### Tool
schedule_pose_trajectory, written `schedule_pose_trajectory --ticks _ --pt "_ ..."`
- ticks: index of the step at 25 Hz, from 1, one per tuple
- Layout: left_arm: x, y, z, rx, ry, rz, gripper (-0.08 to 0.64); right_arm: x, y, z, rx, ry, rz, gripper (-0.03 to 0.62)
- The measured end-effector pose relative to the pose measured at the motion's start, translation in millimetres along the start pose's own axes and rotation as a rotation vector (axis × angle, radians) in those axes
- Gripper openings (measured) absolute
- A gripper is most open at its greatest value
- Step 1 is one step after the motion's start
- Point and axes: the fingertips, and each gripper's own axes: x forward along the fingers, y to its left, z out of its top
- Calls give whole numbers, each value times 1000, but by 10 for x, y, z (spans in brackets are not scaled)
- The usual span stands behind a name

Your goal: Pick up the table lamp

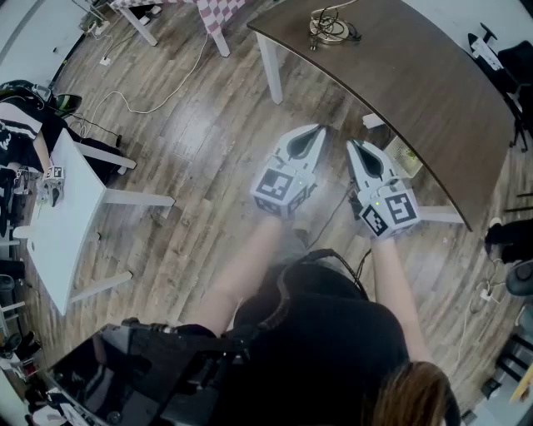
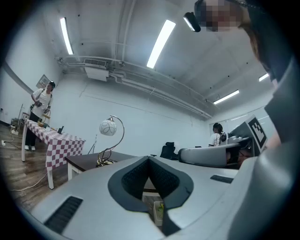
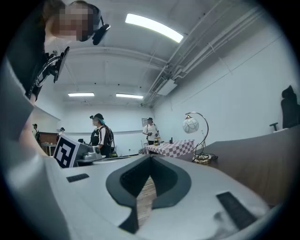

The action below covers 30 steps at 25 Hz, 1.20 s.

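The table lamp (image 1: pixel 331 25) stands at the far end of a dark curved table (image 1: pixel 416 75); from above I see only its coiled wire base and arched stem. Its white patterned globe (image 2: pixel 108 127) hangs from a curved arm in the left gripper view, and the lamp (image 3: pixel 191 124) also shows in the right gripper view. My left gripper (image 1: pixel 319 131) and right gripper (image 1: pixel 353 146) are held side by side over the wooden floor, short of the table and well away from the lamp. On both, the jaws meet at their tips with nothing between them.
A white table (image 1: pixel 62 216) stands at the left and a checkered-cloth table (image 1: pixel 218 12) at the top. A cable (image 1: pixel 158 104) trails across the floor. A small box (image 1: pixel 403 158) lies under the dark table's edge. People (image 3: pixel 99 133) stand in the background.
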Motion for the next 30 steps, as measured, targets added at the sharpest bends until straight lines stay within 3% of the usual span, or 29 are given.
schedule_pose_trajectory --ticks 5,18,30 --pt "208 247 -48 10 3 -18 0 305 -134 -45 10 6 -3 2" --pt "578 564 -73 -71 4 -22 1 682 -434 -1 28 20 -28 2" --pt "1038 928 -54 -79 2 8 2 1201 -799 74 76 -16 90 3"
